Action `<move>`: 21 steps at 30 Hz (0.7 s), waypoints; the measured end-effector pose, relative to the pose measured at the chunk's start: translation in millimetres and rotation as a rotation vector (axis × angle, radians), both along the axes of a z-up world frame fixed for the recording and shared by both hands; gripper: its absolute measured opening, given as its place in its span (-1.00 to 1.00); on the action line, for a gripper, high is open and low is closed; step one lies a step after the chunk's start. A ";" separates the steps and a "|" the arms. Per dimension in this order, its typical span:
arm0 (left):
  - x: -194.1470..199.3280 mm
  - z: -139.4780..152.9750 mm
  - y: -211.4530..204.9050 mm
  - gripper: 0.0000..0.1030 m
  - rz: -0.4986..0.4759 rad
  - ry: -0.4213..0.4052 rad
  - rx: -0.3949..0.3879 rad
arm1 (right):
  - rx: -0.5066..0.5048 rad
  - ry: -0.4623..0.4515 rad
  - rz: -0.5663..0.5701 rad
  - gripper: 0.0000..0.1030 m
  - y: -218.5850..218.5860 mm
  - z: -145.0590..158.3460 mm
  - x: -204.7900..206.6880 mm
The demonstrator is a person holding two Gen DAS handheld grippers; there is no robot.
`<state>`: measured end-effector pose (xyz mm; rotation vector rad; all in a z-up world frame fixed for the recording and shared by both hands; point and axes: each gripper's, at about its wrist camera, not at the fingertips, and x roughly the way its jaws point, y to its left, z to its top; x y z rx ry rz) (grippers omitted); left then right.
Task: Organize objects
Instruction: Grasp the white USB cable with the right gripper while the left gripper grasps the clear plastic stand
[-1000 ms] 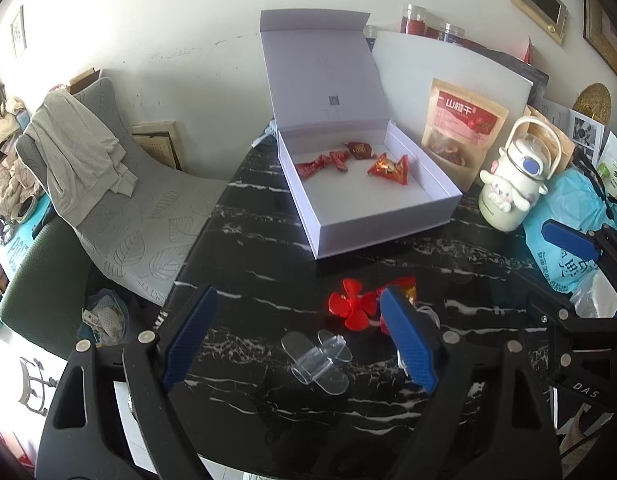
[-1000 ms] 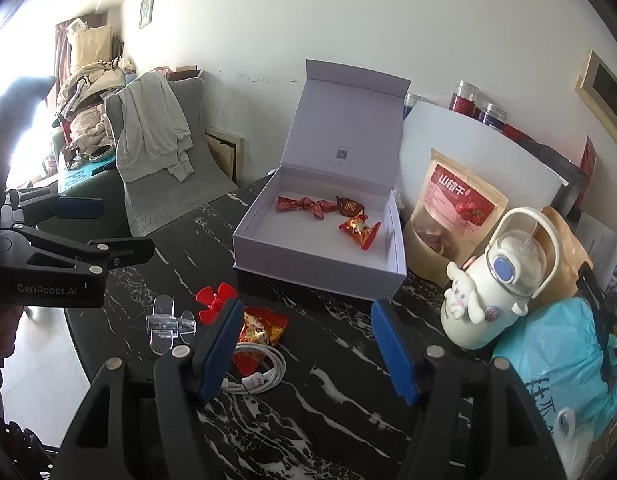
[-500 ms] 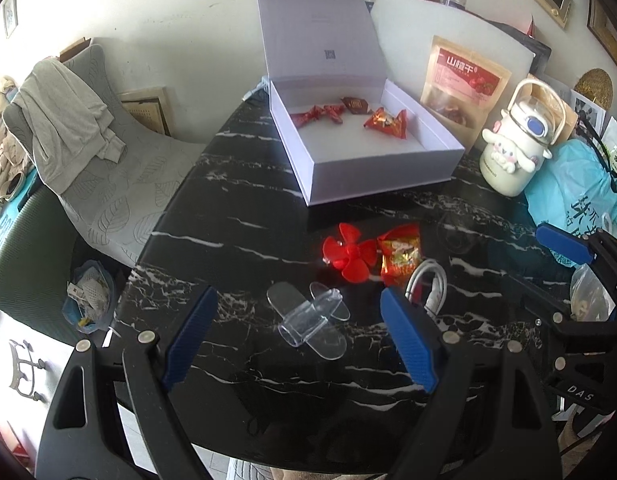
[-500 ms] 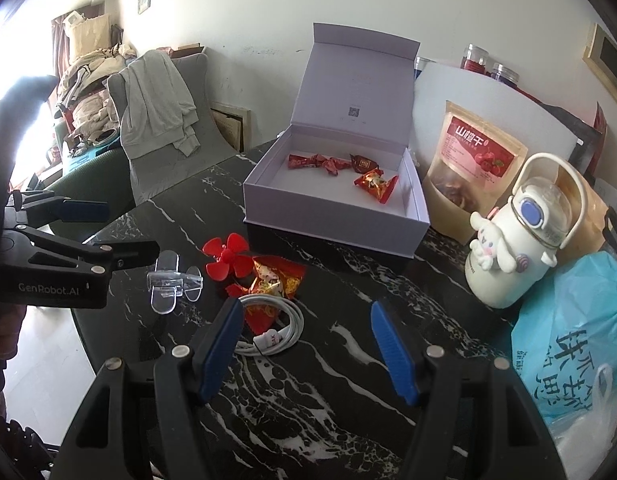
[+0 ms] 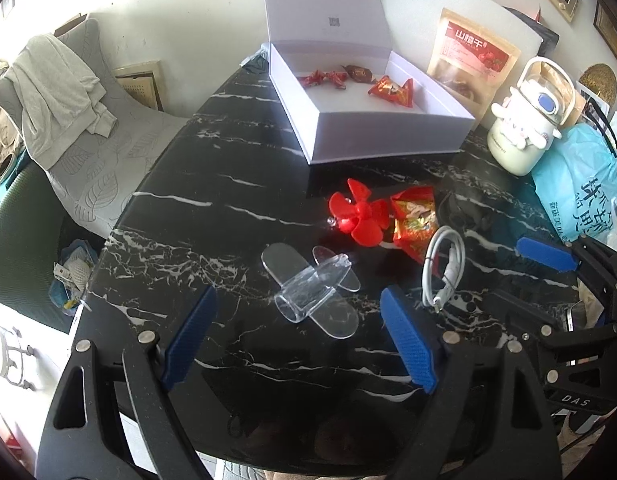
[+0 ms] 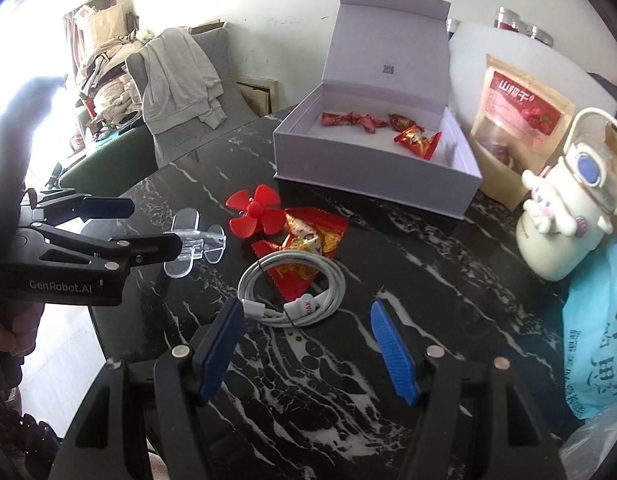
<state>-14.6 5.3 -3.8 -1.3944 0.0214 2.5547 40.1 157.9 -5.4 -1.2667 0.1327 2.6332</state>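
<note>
Left gripper (image 5: 298,334) and right gripper (image 6: 306,344), both with fingers apart and empty, hover over a black table (image 5: 212,216). Clear stand (image 5: 312,288), red fan (image 5: 360,214), cable (image 6: 292,288) lie near a white box (image 5: 368,120).

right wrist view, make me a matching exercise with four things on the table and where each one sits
Things:
1. red propeller
2. white cable
3. clear plastic stand
4. cartoon bottle

Places:
A. coiled nearest the right gripper's fingers, lying over a candy wrapper
B. at the right, next to the blue bag
C. in front of the open white box, left of the candy wrapper
D. right by the tip of the left gripper

Pairs: 1-C, 2-A, 3-D, 4-B
</note>
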 end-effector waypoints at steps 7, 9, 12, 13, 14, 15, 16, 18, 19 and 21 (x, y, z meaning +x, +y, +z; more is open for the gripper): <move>-6.8 -16.8 2.5 0.62 -0.022 -0.014 -0.012 | -0.030 -0.019 0.010 0.51 2.4 -17.7 -10.3; -9.7 -21.2 1.7 0.62 -0.025 -0.021 -0.006 | -0.036 -0.023 0.012 0.56 3.7 -22.5 -13.1; -14.0 -27.1 1.3 0.62 -0.035 -0.036 0.002 | -0.052 -0.022 0.018 0.59 6.8 -28.8 -17.1; -15.5 -29.3 2.2 0.62 -0.036 -0.043 -0.006 | -0.055 -0.024 0.018 0.61 7.6 -31.1 -18.9; -17.1 -31.0 3.5 0.62 -0.036 -0.047 -0.019 | -0.054 -0.026 0.020 0.62 8.1 -32.8 -20.1; -18.6 -32.6 4.5 0.62 -0.035 -0.049 -0.033 | -0.053 -0.028 0.022 0.62 8.1 -34.1 -20.9; -19.6 -33.6 5.5 0.62 -0.036 -0.048 -0.039 | -0.050 -0.029 0.025 0.62 8.7 -35.6 -22.1; -21.0 -35.5 6.3 0.62 -0.045 -0.047 -0.038 | -0.047 -0.030 0.032 0.62 9.1 -37.8 -24.1; -21.6 -36.3 6.7 0.62 -0.048 -0.047 -0.034 | -0.047 -0.030 0.035 0.62 9.2 -38.7 -25.3; -23.2 -38.4 7.4 0.62 -0.054 -0.048 -0.029 | -0.045 -0.032 0.040 0.62 9.3 -40.5 -27.9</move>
